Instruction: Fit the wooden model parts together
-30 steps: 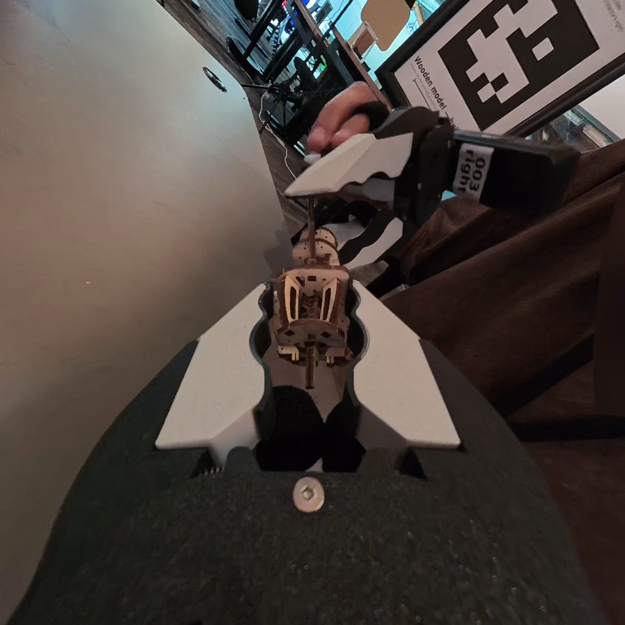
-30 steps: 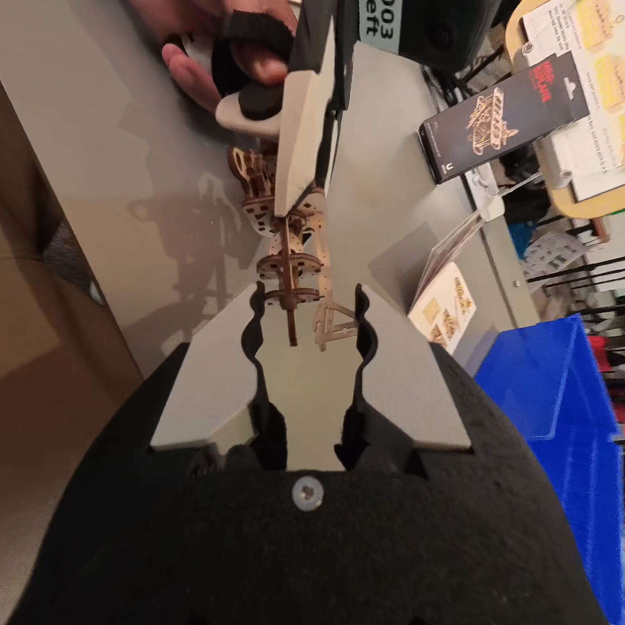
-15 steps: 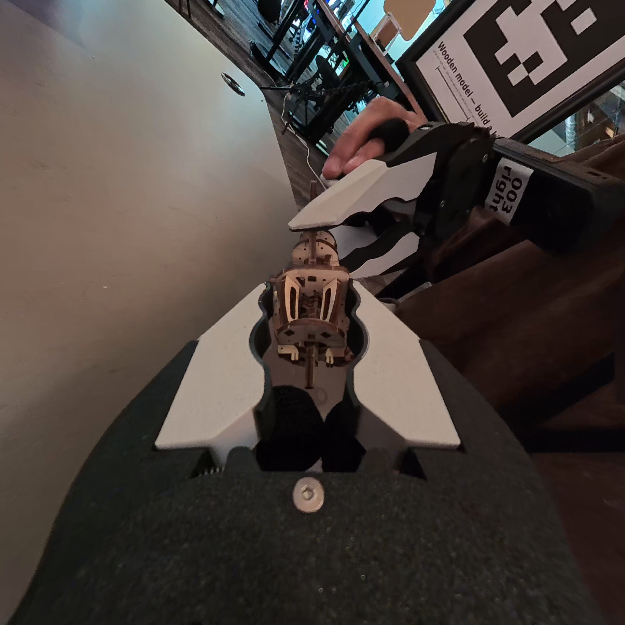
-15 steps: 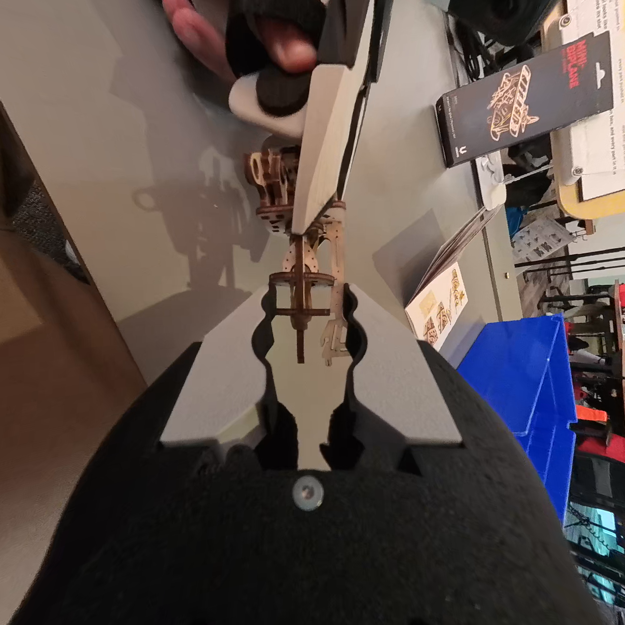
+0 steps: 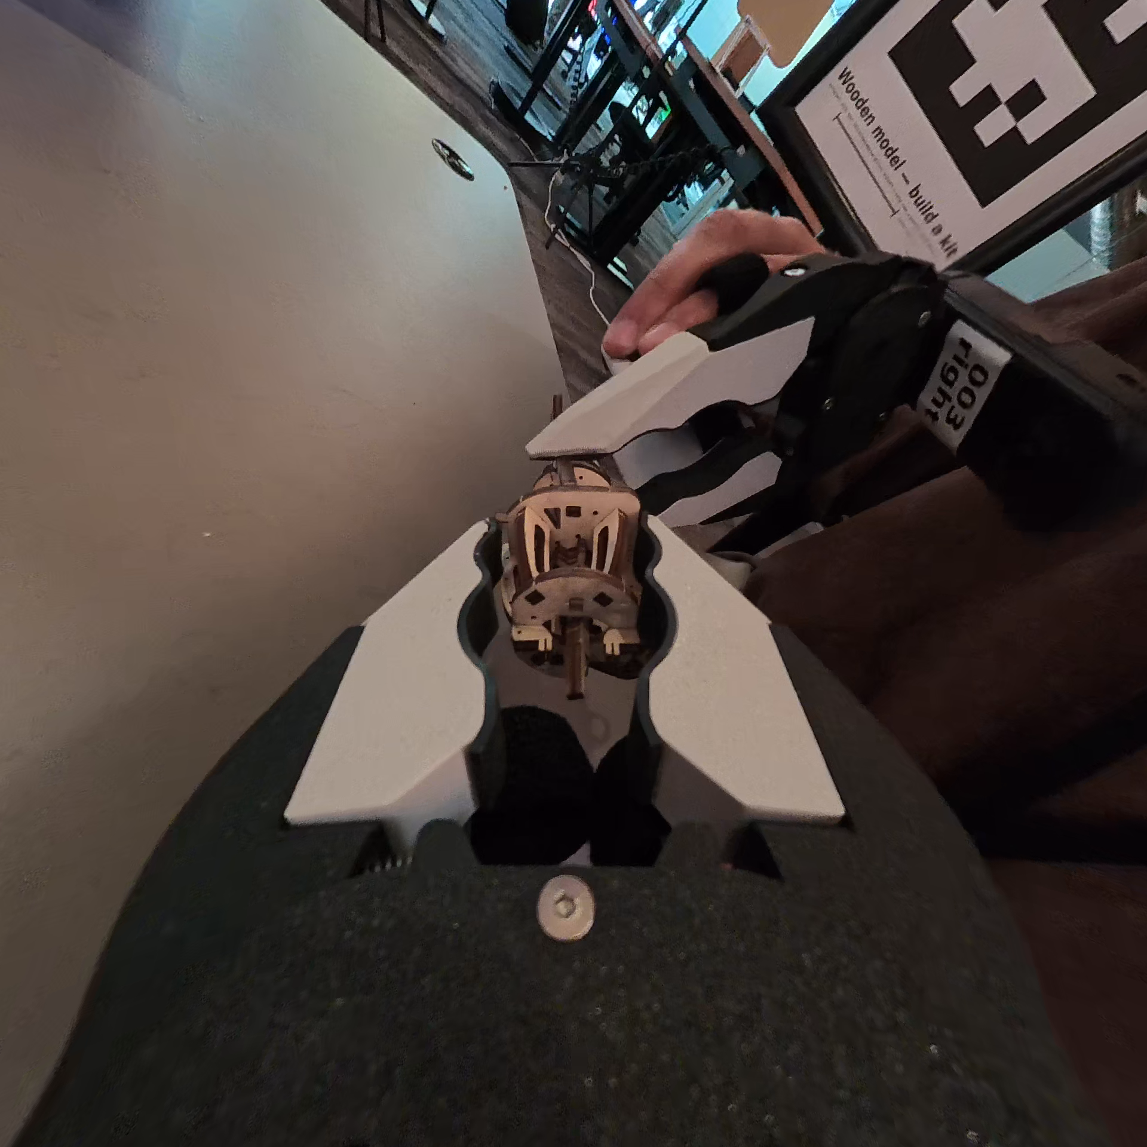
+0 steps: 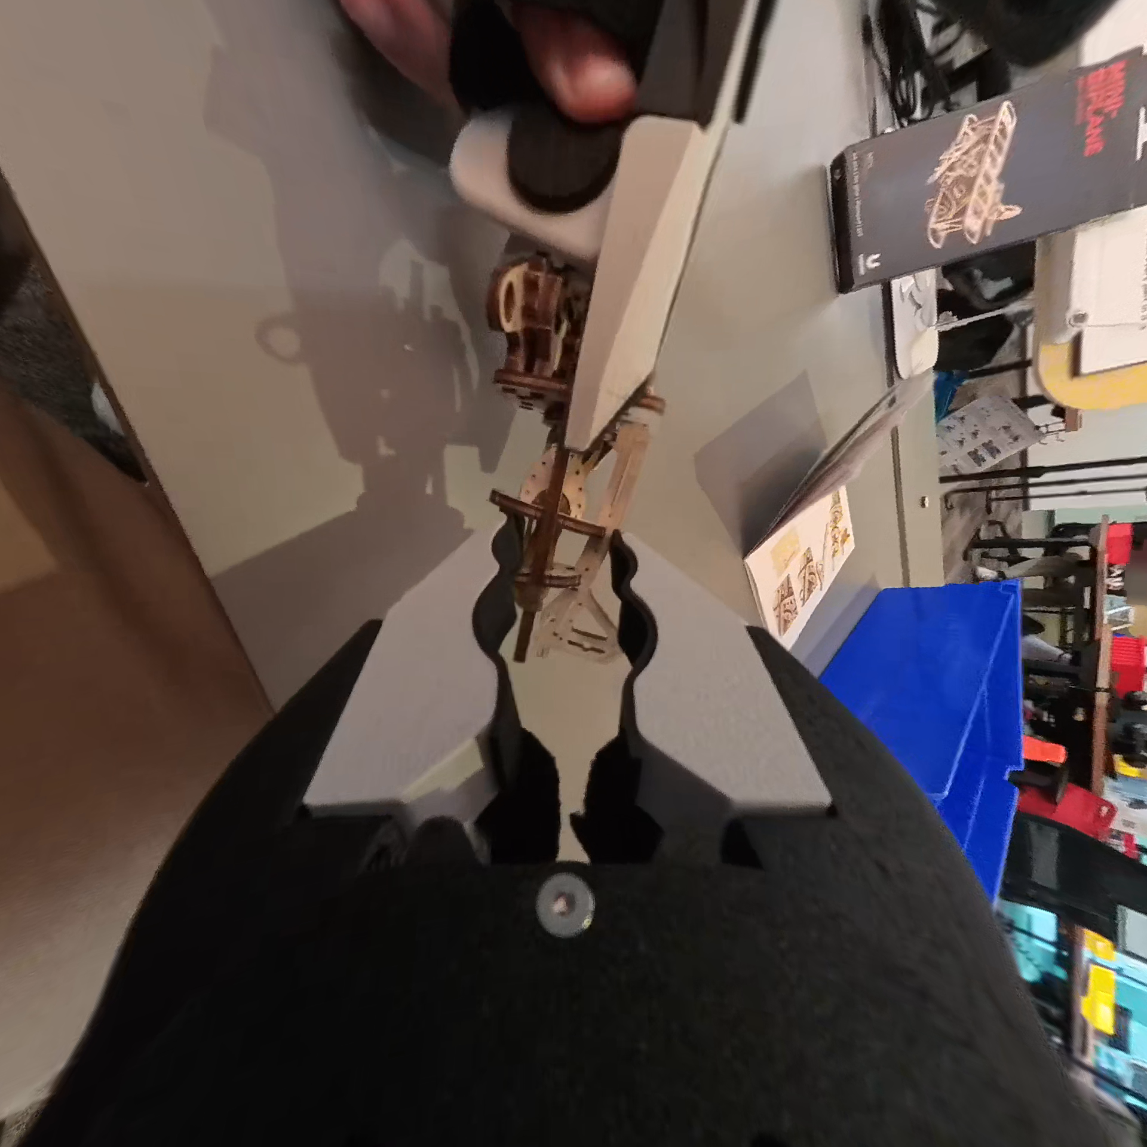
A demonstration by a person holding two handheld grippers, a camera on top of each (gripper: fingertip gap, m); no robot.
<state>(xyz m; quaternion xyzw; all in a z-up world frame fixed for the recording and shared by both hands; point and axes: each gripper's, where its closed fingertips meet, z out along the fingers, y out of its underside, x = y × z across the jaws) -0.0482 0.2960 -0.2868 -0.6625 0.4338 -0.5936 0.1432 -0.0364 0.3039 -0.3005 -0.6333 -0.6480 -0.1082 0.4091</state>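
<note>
My left gripper [image 5: 566, 527] is shut on the wooden model [image 5: 571, 558], clamping its light brown body on both sides; a thin axle pokes back toward the camera. My right gripper [image 6: 558, 546] comes from the opposite side, and its jaws have narrowed onto the model's other end [image 6: 558, 558], an axle with small discs and a flat frame. In the left wrist view the right gripper's fingers [image 5: 596, 428] sit above and below that end. In the right wrist view the left gripper's finger [image 6: 633, 279] hides part of the model.
The grey table [image 5: 186, 372] lies under both grippers. A black box with a biplane picture [image 6: 993, 174], an open booklet [image 6: 800, 571] and a blue bin [image 6: 931, 683] sit to the right. A framed marker sign [image 5: 993, 124] stands behind, with a brown surface [image 5: 931, 620] beside it.
My right gripper has moved forward over the model's end and its jaws have narrowed onto it. My left gripper has kept its hold on the body.
</note>
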